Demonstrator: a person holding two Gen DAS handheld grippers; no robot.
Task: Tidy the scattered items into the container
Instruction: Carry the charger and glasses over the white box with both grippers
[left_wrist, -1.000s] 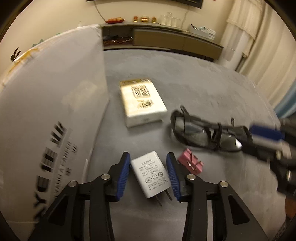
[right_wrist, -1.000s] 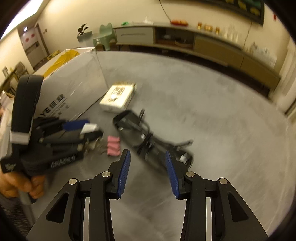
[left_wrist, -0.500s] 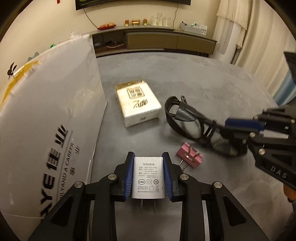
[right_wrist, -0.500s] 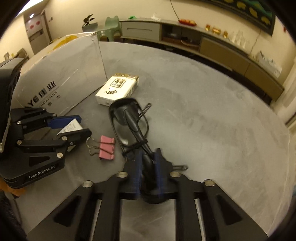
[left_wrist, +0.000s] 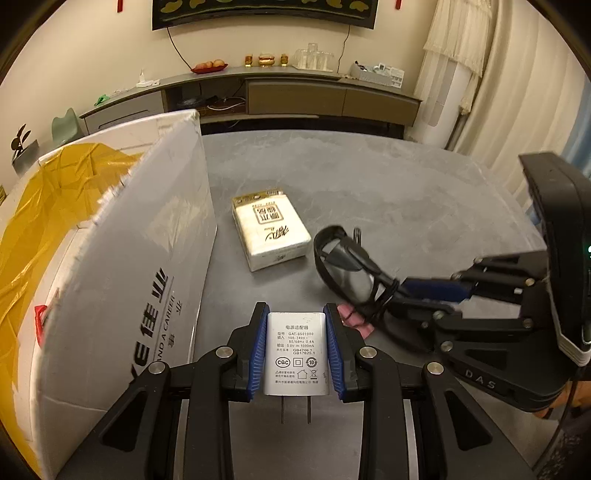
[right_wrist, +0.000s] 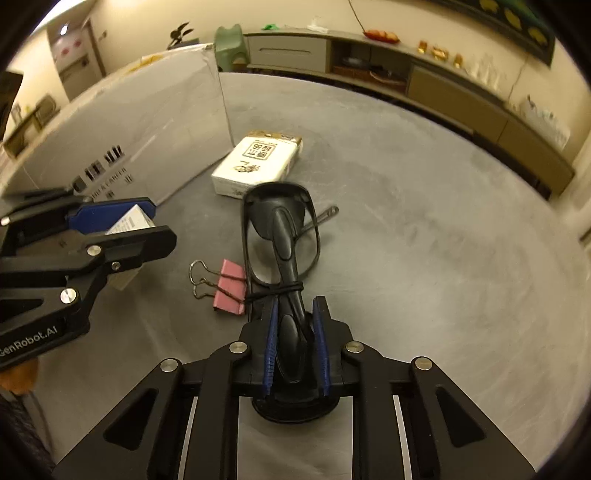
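My left gripper (left_wrist: 296, 350) is shut on a white plug-in charger (left_wrist: 295, 354), its prongs pointing back toward me, held above the grey table (left_wrist: 369, 184). My right gripper (right_wrist: 294, 347) is shut on folded black glasses (right_wrist: 280, 229), lifted off the table. From the left wrist view the right gripper (left_wrist: 424, 291) comes in from the right with the glasses (left_wrist: 343, 262). A pink binder clip (right_wrist: 231, 286) lies on the table between both grippers. A white tissue pack (left_wrist: 269, 232) lies farther back. The cardboard box (left_wrist: 110, 277) with a yellow liner stands at the left.
A long low cabinet (left_wrist: 295, 96) with glassware and fruit runs along the far wall. Curtains (left_wrist: 517, 92) hang at the right. The box wall (right_wrist: 129, 129) stands close to the tissue pack (right_wrist: 258, 162). A hand (right_wrist: 18, 376) shows under the left gripper (right_wrist: 122, 225).
Both grippers closed, the left on the charger and the right on the glasses. Both objects have since been lifted off the table, and the box's open top has come into view.
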